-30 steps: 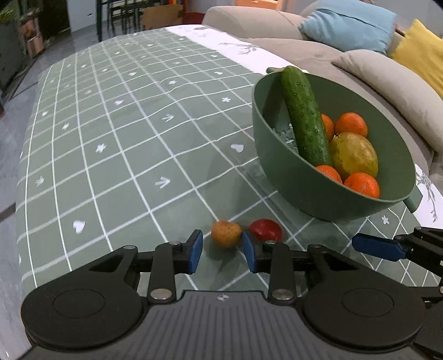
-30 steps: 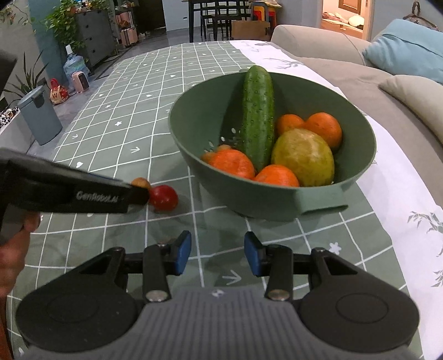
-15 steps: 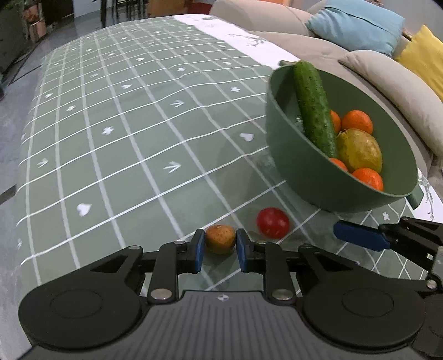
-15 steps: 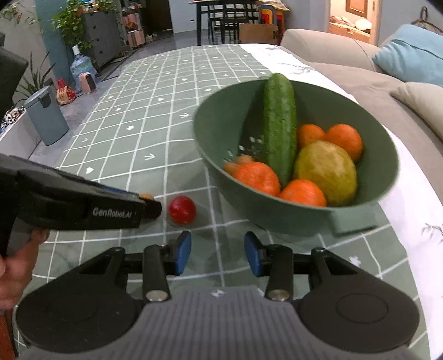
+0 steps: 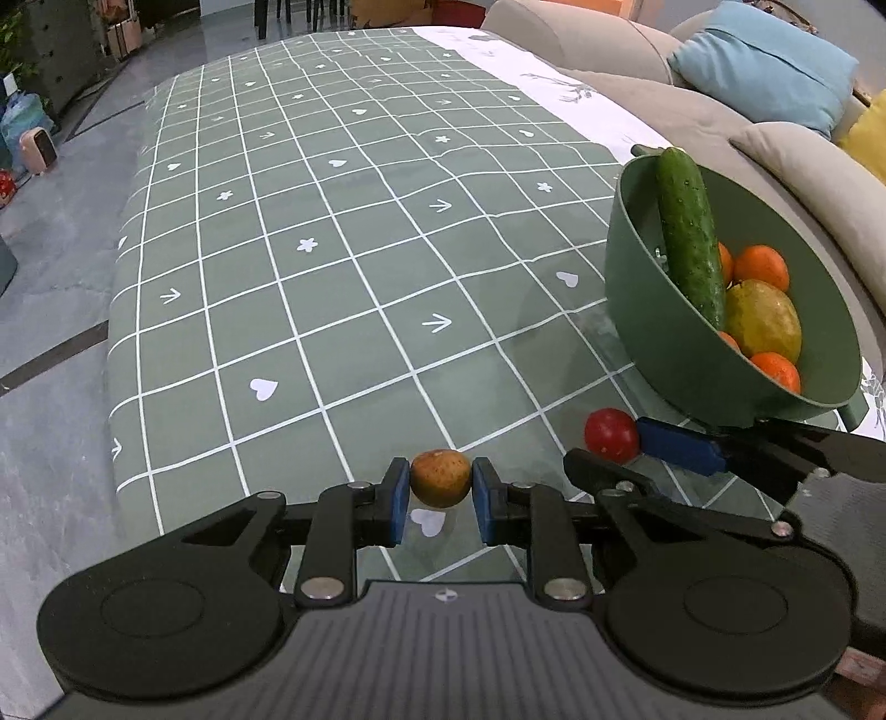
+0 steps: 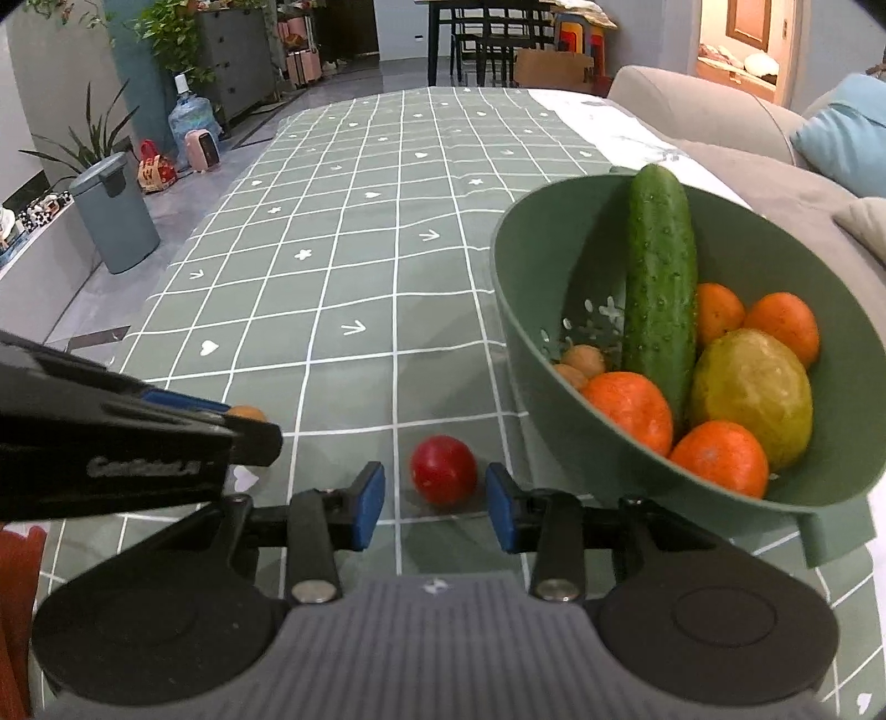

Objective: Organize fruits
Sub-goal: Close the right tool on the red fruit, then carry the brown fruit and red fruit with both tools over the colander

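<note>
Pinching a small brown fruit (image 5: 440, 477) at lower centre, the left tongs (image 5: 440, 490) sit left of the bowl (image 5: 681, 354); the right tongs (image 6: 434, 501), spread, flank the tomato (image 6: 444, 469) on the counter (image 6: 343, 288).

At upper right you see a beige sofa (image 5: 620, 72) with a blue cushion (image 5: 764, 61). Grey floor (image 5: 50, 266) fills your left; a bin (image 6: 113, 219) and plants (image 6: 166, 33) sit upper left.
</note>
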Action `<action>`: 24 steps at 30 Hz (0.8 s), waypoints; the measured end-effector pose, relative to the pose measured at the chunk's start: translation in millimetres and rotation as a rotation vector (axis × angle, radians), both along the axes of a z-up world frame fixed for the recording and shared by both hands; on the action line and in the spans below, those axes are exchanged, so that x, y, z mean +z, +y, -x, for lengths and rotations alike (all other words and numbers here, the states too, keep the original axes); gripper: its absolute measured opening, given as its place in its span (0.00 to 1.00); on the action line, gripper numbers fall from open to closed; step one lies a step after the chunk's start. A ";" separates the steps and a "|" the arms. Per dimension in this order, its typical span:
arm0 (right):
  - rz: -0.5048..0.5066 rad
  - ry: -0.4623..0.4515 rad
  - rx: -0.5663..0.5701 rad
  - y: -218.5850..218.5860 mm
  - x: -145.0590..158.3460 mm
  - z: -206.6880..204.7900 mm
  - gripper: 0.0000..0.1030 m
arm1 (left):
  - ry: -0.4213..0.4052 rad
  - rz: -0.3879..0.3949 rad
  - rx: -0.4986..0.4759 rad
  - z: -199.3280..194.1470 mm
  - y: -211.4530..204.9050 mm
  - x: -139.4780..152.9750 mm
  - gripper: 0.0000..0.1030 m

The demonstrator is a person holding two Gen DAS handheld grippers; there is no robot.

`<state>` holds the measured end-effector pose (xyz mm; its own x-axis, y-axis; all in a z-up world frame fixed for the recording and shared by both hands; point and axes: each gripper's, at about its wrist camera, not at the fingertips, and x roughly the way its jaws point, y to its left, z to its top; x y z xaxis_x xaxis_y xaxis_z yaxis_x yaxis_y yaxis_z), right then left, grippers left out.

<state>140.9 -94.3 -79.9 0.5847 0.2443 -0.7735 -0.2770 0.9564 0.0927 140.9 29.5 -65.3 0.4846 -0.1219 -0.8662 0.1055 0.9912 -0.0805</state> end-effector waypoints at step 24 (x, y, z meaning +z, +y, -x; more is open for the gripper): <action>0.008 0.087 0.079 -12.8 12.6 28.2 0.23 | 0.039 0.038 -0.006 19.9 -7.9 14.3 0.25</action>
<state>112.7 -107.1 -67.4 0.4948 0.2805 -0.8225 -0.3426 0.9328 0.1120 121.0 21.6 -51.0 0.4499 -0.1582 -0.8790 0.1075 0.9866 -0.1225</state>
